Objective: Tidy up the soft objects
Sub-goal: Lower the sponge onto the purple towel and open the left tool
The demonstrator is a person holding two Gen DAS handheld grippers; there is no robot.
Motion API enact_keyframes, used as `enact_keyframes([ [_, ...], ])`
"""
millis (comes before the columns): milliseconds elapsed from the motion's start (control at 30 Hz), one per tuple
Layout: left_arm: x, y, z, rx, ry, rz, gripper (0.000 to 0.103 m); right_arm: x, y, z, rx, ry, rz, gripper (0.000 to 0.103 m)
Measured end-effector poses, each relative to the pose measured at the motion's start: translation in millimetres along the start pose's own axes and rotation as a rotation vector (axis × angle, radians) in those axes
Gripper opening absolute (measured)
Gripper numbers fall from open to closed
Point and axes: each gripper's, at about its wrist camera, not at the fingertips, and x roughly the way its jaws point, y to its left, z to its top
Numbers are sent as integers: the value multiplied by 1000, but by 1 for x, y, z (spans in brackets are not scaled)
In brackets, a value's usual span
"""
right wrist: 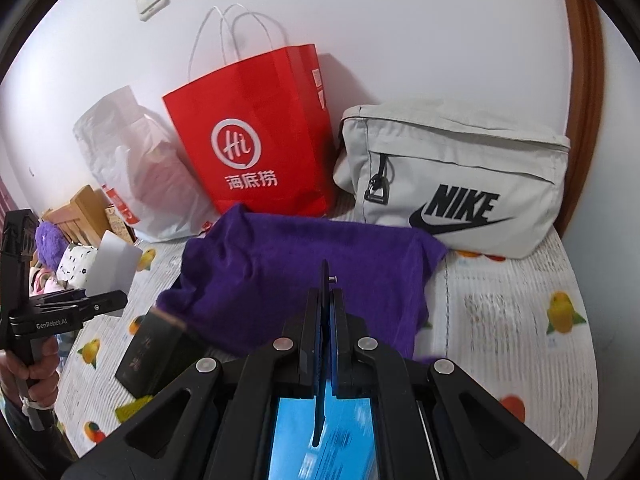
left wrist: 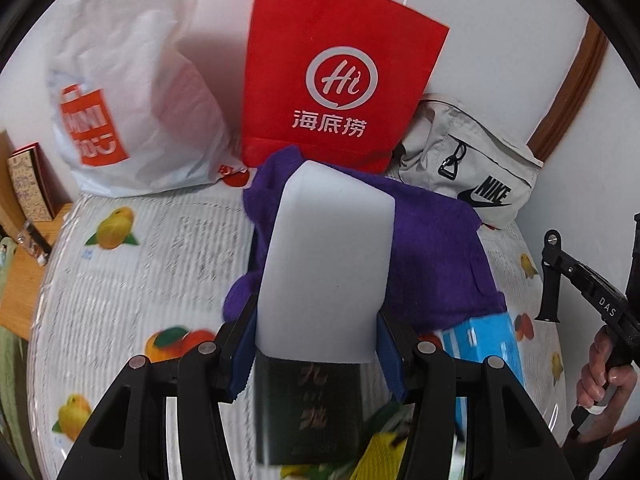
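White foam, a sponge block (left wrist: 326, 264), sits clamped between the jaws of the left gripper (left wrist: 318, 344) in the left wrist view, hiding the middle of the purple towel (left wrist: 436, 256) on the fruit-print tablecloth (left wrist: 160, 248), with a dark box (left wrist: 308, 408) below and a red paper bag (left wrist: 340, 76), white plastic bag (left wrist: 132, 112) and grey Nike bag (left wrist: 472, 164) along the wall. In the right wrist view the right gripper (right wrist: 326, 300) has its jaws together with nothing between them, over the towel's near edge and above a blue box (right wrist: 324, 436).
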Motion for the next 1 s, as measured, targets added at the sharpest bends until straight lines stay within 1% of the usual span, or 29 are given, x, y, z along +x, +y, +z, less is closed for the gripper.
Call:
enact_keyframes([
  [133, 31, -5, 21, 0, 38, -8, 50, 30, -7, 13, -14, 29, 8, 3],
  [200, 48, -7, 30, -1, 61, -9, 50, 49, -11, 16, -16, 58, 7, 3],
  [367, 83, -5, 47, -15, 118, -18, 51, 84, -20, 16, -6, 130, 2, 4],
  [433, 97, -5, 52, -10, 131, -4, 51, 95, -22, 16, -7, 153, 0, 3],
  [500, 108, -5, 56, -9, 143, 4, 51, 103, -23, 15, -11, 169, 5, 4],
  [667, 132, -3, 67, -21, 176, -28, 51, 122, -29, 11, -17, 211, -9, 4],
  [900, 161, -8, 76, -9, 225, -9, 53, 141, -37, 4, -21, 261, -26, 4],
  [1000, 168, -13, 78, -4, 224, -12, 53, 148, -38, 2, -14, 281, -23, 5],
])
